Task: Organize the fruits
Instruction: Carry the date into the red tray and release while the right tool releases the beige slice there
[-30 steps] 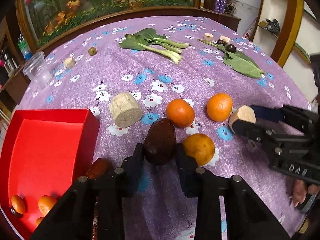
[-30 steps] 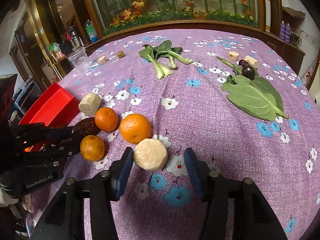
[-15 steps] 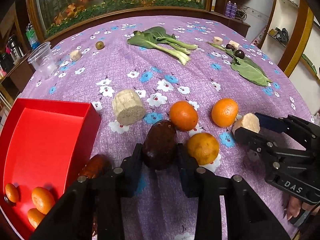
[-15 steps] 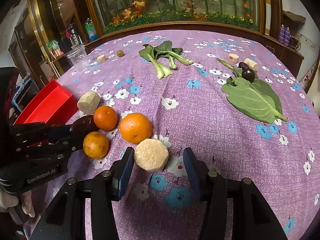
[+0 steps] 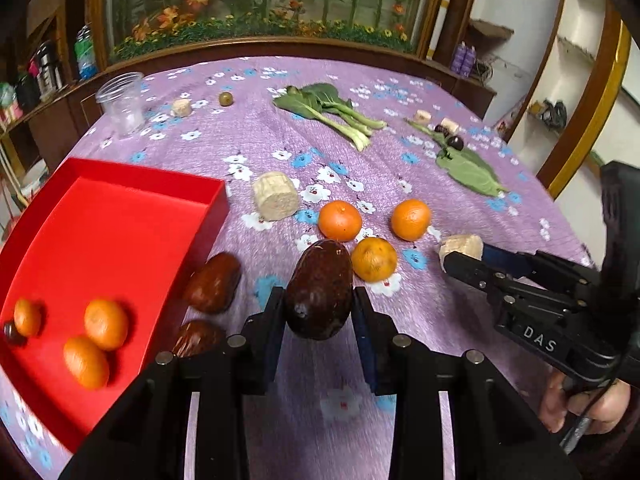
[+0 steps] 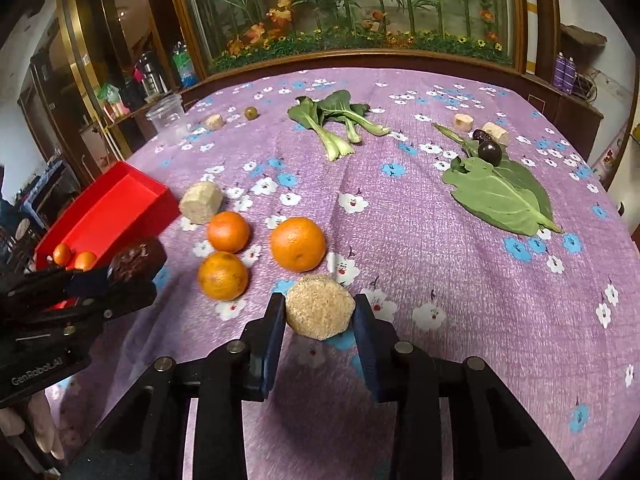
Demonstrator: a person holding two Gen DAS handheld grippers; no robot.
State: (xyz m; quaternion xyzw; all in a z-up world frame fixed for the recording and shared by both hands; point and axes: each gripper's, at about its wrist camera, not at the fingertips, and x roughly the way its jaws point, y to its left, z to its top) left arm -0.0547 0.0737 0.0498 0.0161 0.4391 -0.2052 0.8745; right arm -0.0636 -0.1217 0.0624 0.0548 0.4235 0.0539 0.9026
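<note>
Left gripper (image 5: 318,312) clamps a dark brown fruit (image 5: 319,288); right gripper (image 6: 319,314) clamps a tan chunk (image 6: 320,306). Next, probably carry the fruit left into the red tray (image 5: 120,216).

From the left wrist camera I read "DAS" in pale letters on the black body of the right gripper (image 5: 460,254). From the right wrist camera I read "GenRobot.AI" on the black body of the left gripper (image 6: 132,270).

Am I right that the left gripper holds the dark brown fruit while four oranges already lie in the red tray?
Not quite: the left wrist view shows three oranges in the red tray, not four. The left gripper does hold the dark brown fruit.
</note>
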